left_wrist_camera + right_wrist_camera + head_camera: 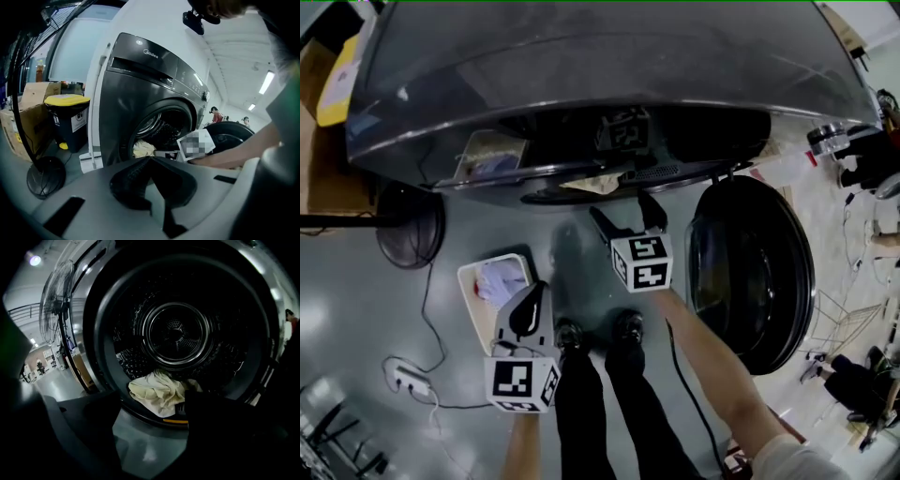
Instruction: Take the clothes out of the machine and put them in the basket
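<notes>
Right gripper view, cream cloth [157, 392] lying crosswise

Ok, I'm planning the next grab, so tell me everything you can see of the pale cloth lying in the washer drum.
The pale cloth is a cream, soft-looking fabric, crumpled into a loose heap with deep folds. It lies at the bottom front of the dark drum, and its near edge reaches the rim of the door opening. It rests on the drum floor. The right gripper points at it with its jaws apart, short of it and not touching it.
</notes>
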Demonstrator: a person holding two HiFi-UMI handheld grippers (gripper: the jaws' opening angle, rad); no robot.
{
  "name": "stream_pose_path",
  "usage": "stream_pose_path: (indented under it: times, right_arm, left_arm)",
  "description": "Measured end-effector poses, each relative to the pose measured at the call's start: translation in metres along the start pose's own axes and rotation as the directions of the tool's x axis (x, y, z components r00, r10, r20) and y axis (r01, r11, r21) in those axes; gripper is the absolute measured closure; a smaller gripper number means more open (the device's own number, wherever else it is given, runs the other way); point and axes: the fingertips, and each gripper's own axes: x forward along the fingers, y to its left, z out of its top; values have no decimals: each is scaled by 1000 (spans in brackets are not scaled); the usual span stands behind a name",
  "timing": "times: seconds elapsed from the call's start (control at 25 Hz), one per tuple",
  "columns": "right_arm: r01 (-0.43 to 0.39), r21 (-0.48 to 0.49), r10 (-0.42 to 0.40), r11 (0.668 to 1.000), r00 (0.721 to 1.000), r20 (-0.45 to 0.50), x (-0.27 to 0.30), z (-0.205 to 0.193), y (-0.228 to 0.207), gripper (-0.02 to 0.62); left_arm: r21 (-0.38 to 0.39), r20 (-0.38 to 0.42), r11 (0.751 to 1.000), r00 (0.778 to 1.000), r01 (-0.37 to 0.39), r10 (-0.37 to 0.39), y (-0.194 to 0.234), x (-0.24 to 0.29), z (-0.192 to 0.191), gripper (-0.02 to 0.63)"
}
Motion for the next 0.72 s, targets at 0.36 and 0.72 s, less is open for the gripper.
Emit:
stream_pose_path:
  times: [0.36,0.72]
  right_arm:
    - [6,51,-4,999,999,-40,80,-4,-12,175]
    - [39,57,-39,998,999,-2,143,13,-33,155]
  left_arm:
    - [38,17,998,999,-46,45,35,-9,-9,588]
    - [61,32,994,995,-95,93,61,2,-37,588]
